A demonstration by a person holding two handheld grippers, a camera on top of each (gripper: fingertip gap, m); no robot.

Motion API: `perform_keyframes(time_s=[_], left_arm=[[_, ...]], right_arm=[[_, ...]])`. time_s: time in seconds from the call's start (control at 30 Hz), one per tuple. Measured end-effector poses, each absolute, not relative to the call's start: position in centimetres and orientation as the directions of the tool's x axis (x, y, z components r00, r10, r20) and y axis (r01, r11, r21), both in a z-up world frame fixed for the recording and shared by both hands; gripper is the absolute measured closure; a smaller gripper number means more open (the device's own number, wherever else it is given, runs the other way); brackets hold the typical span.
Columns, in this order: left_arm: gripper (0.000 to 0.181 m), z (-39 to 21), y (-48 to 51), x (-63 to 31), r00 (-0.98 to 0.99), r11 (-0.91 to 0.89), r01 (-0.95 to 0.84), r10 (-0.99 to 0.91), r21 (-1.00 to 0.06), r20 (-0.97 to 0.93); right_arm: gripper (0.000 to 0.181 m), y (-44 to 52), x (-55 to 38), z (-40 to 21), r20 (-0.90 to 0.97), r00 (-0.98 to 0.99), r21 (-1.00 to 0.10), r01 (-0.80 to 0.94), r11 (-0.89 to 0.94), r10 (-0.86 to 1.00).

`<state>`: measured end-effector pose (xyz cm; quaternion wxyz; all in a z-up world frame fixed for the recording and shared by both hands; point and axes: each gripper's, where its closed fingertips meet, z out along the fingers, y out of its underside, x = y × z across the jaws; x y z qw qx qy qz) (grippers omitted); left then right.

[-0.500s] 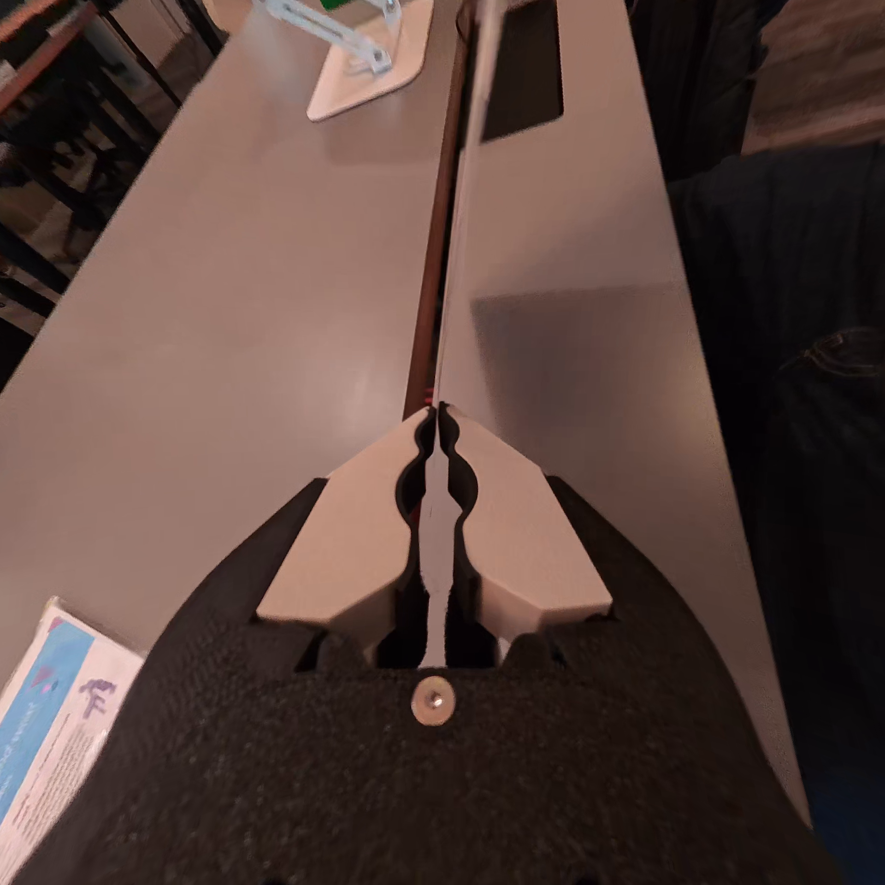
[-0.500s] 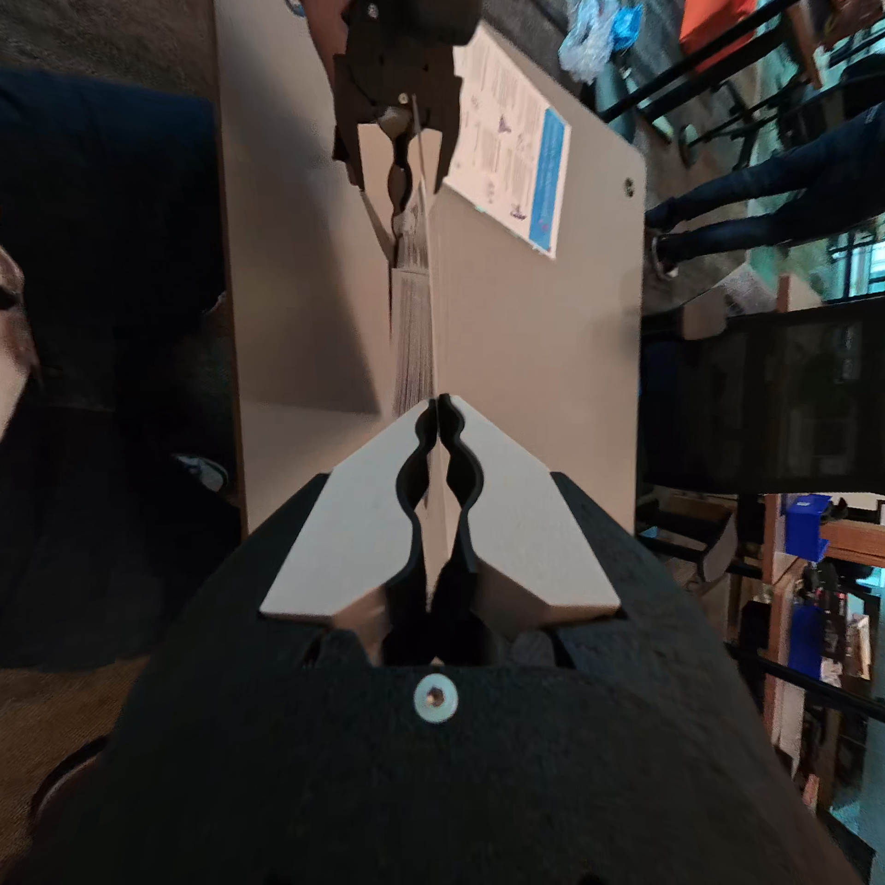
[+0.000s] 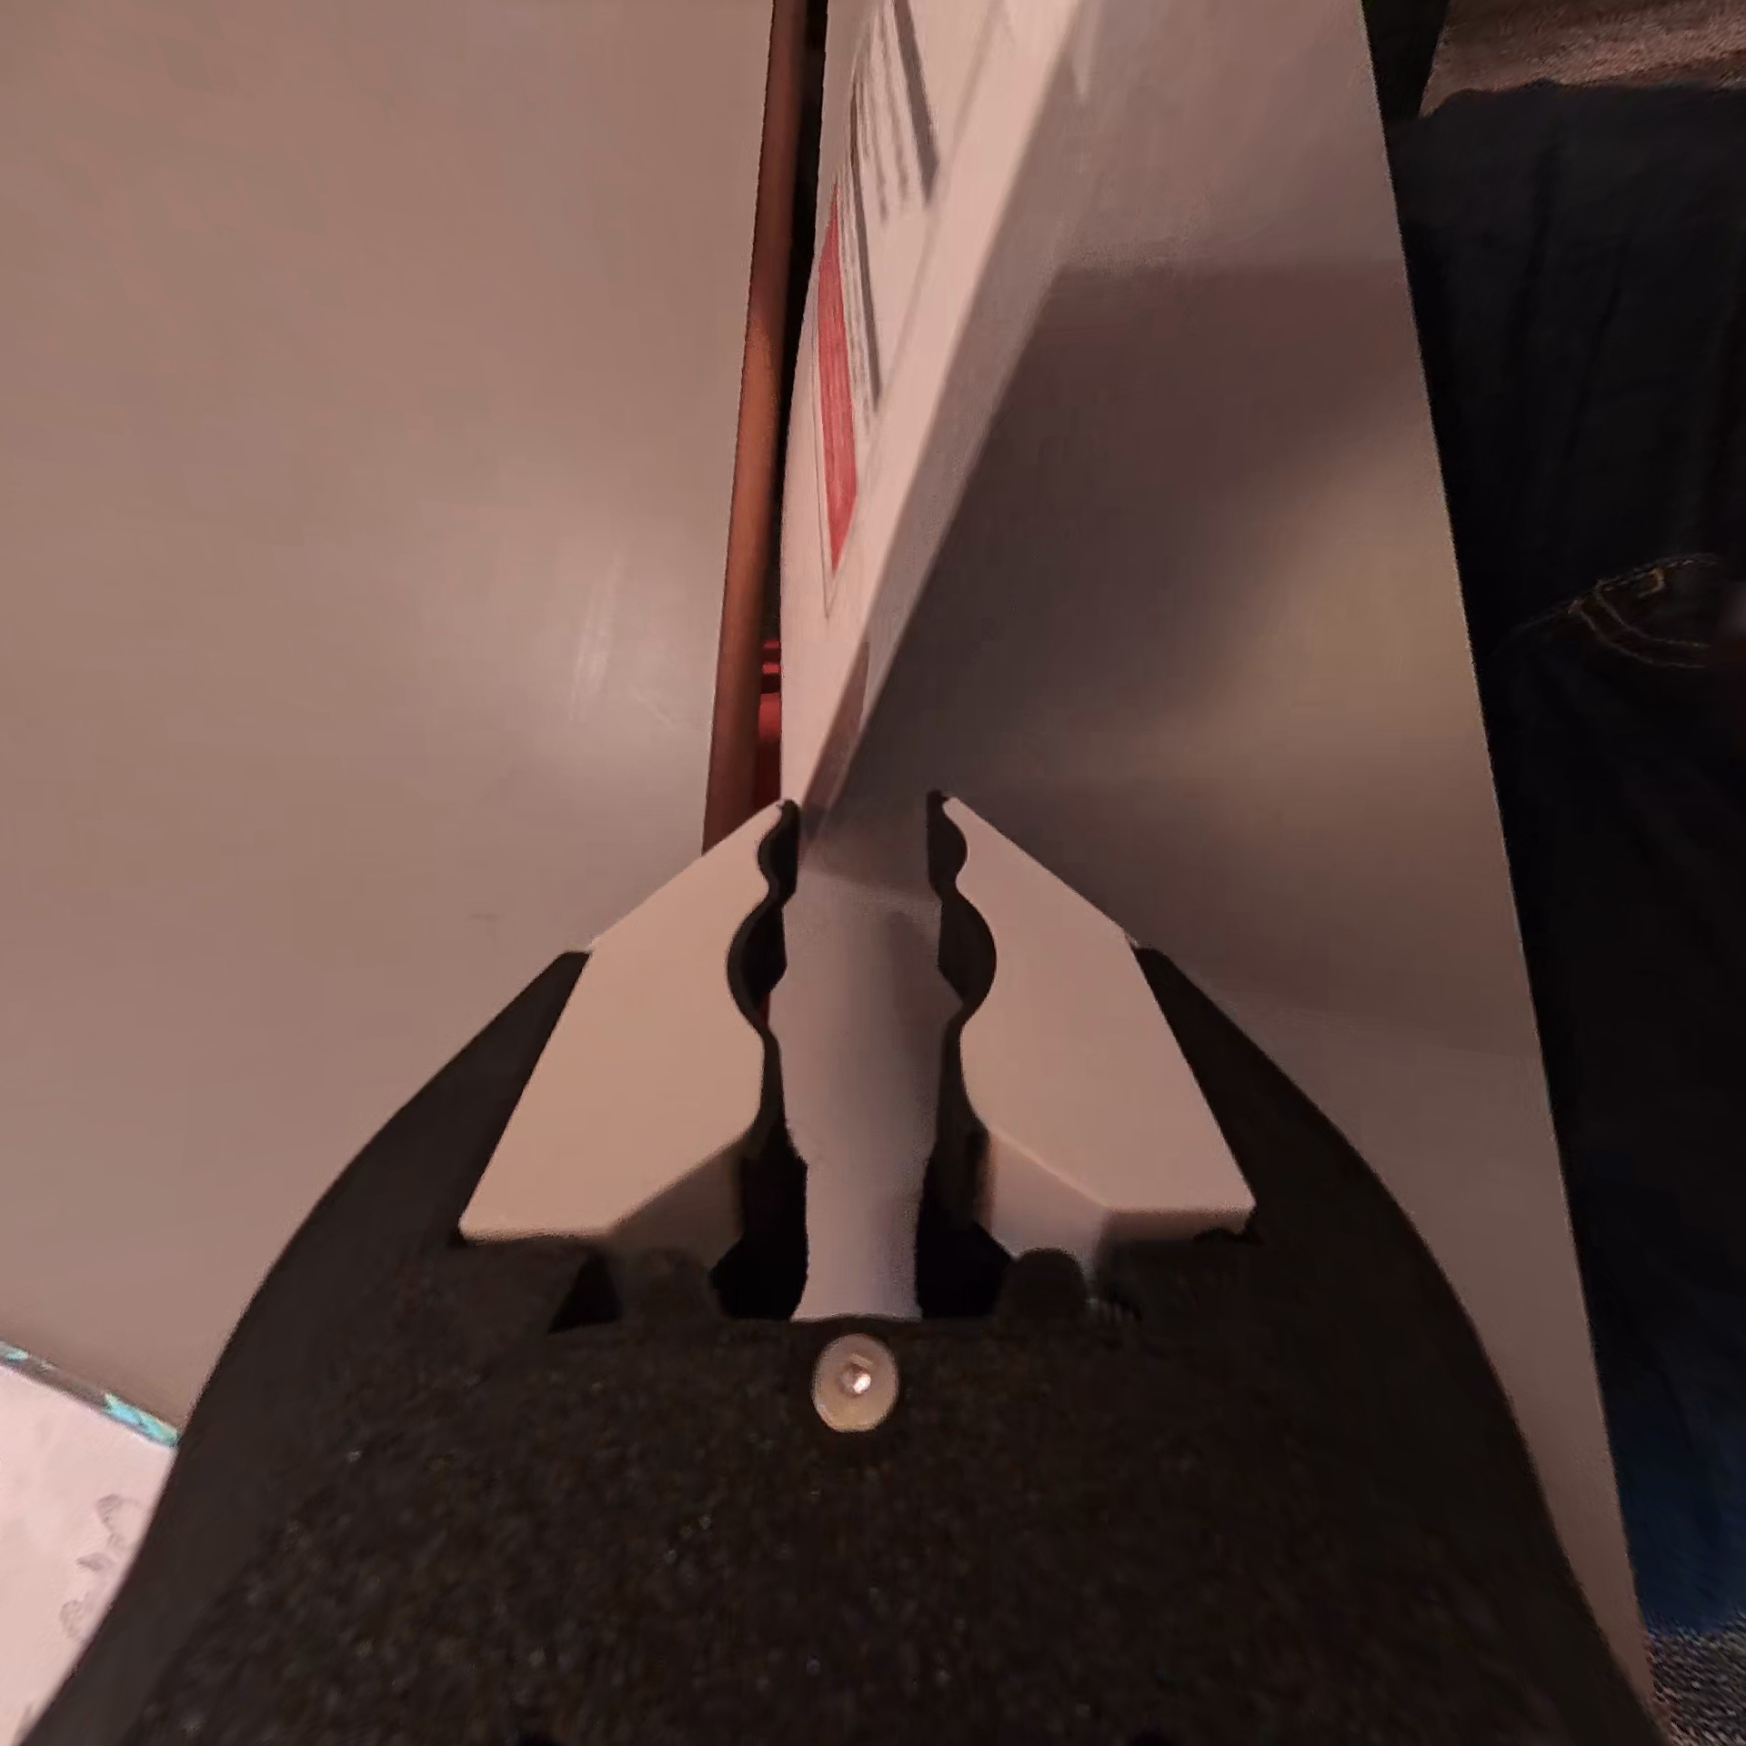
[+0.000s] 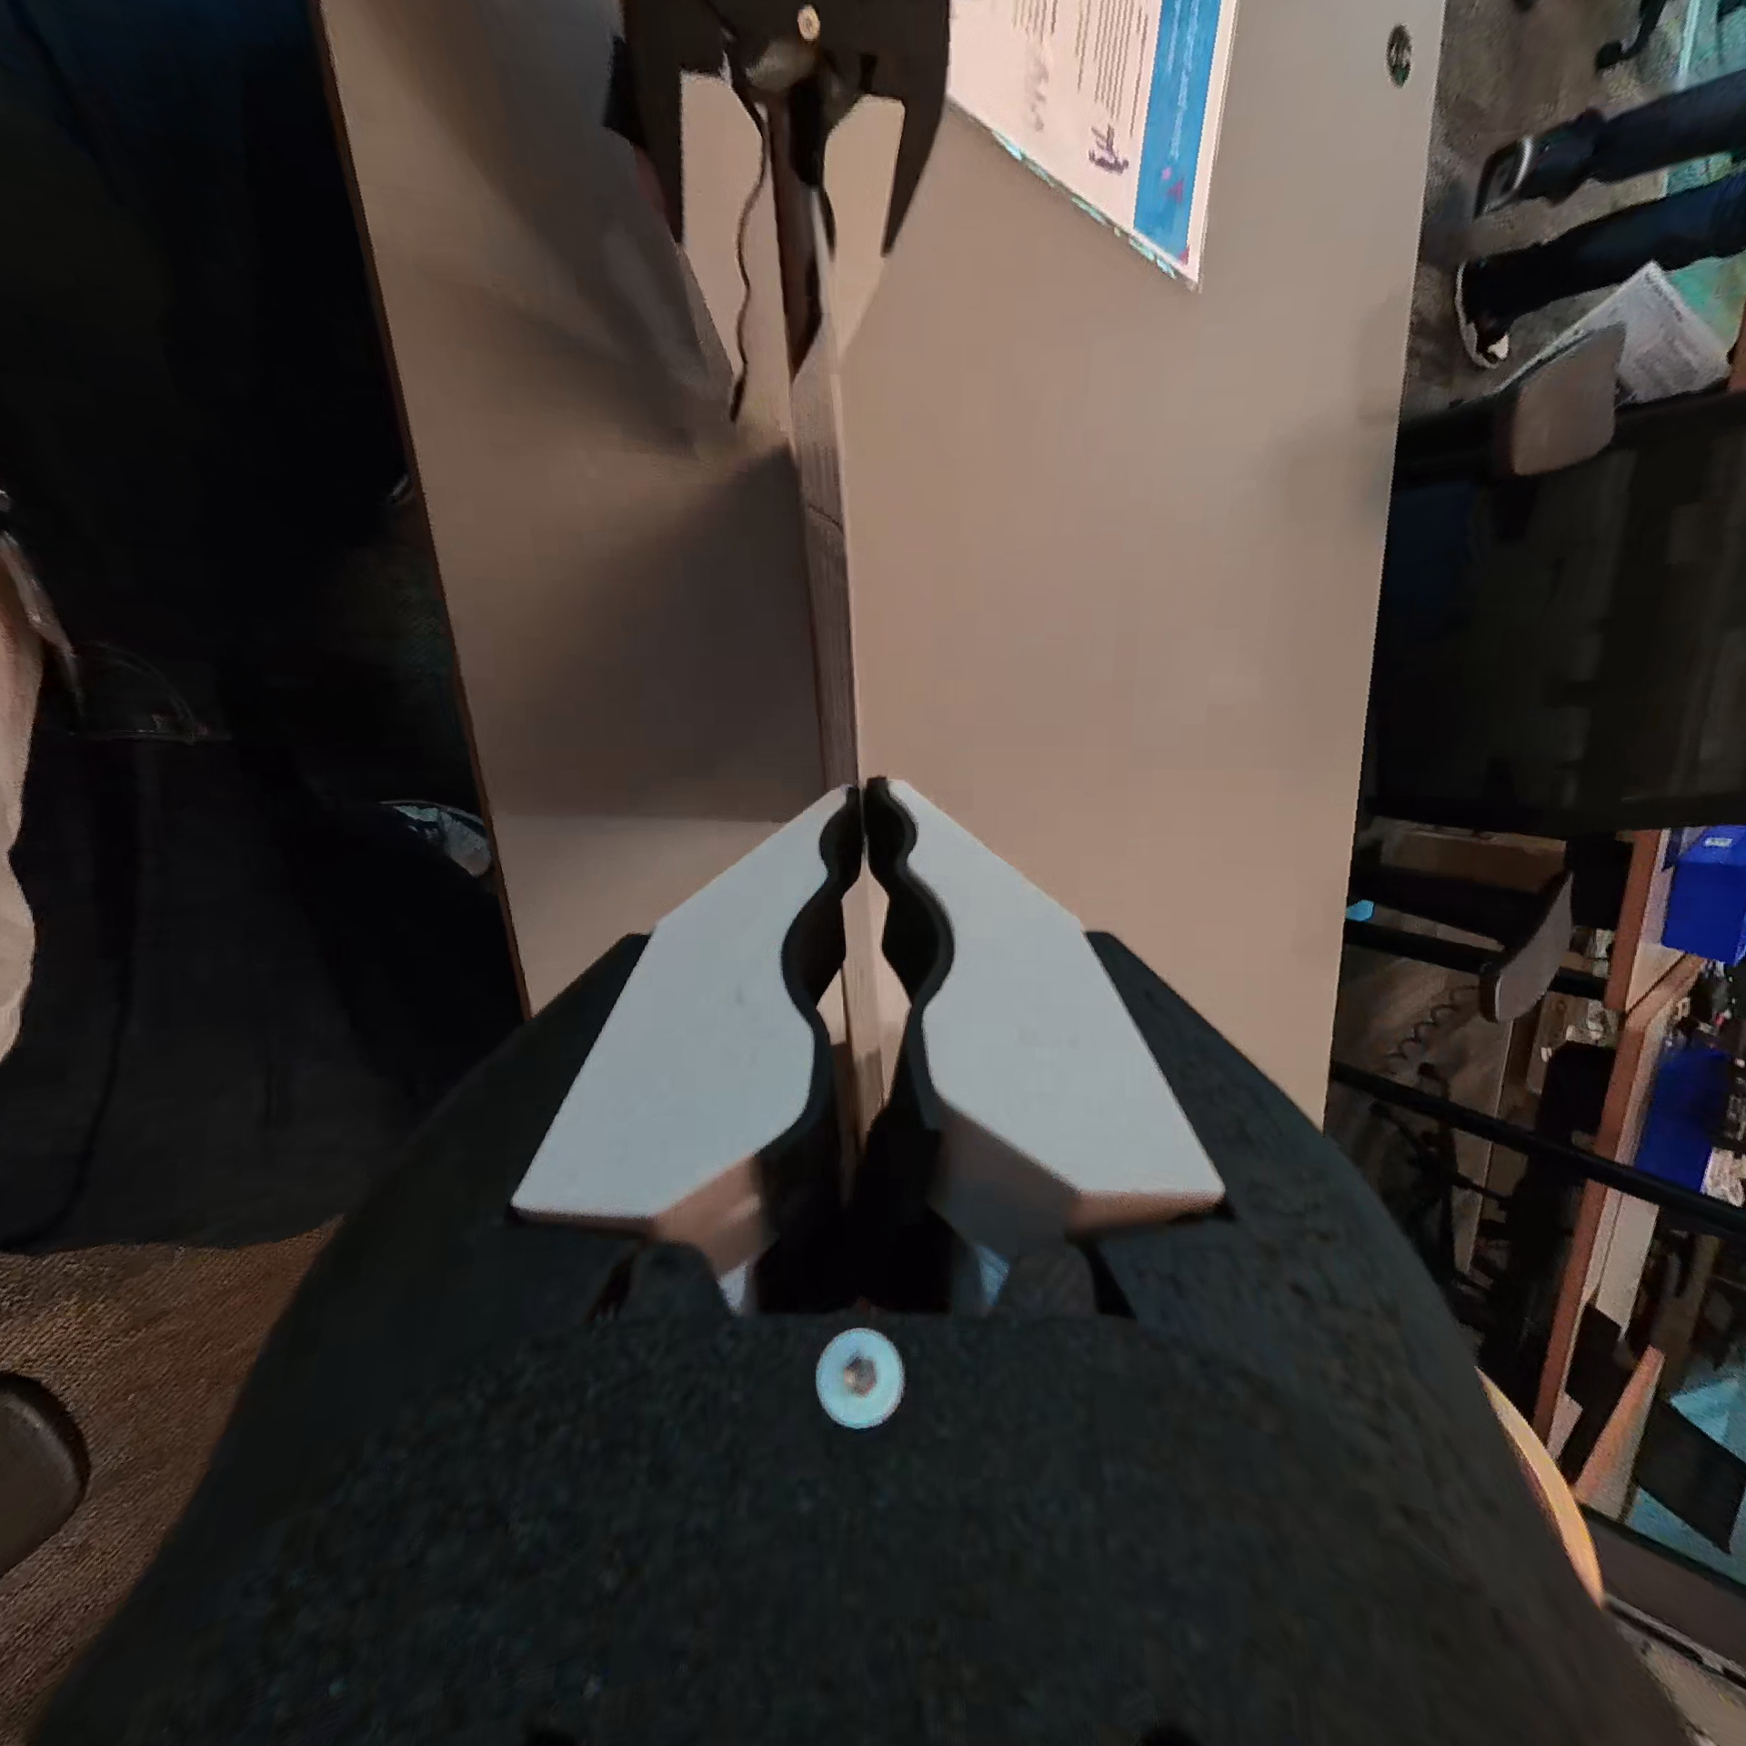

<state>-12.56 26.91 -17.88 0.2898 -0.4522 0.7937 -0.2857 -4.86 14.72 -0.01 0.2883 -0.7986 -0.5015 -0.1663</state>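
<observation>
Thin sheet (image 4: 835,605) in right gripper (image 4: 864,789)

Grey table (image 4: 1086,661), plain flat top.
Printed sheet with a blue strip (image 4: 1115,104) lies flat on it near the far corner; that sheet's corner (image 3: 66,1512) also shows at lower left in the left wrist view.

A pale grey table (image 4: 1086,586) is seen under dim, warm light, with a brown edge band (image 3: 756,425) shown along its seam. A printed sheet with a blue strip (image 4: 1115,104) is laid near its far corner. Brown carpet (image 4: 142,1323) is seen beneath, and dark metal shelving with blue bins (image 4: 1701,898) is set beside the table.
</observation>
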Motion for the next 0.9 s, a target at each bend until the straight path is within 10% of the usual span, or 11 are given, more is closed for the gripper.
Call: perform_keyframes(time_s=[0.9], left_arm=[[0.177, -18.9, 27.9, -10.9, -0.139, 0.309, -0.623, -0.948, -0.719, -0.287]], right_arm=[[0.181, 19.7, -7.4, -9.8, 0.503, 0.502, -0.287, 0.865, -0.413, 0.703]])
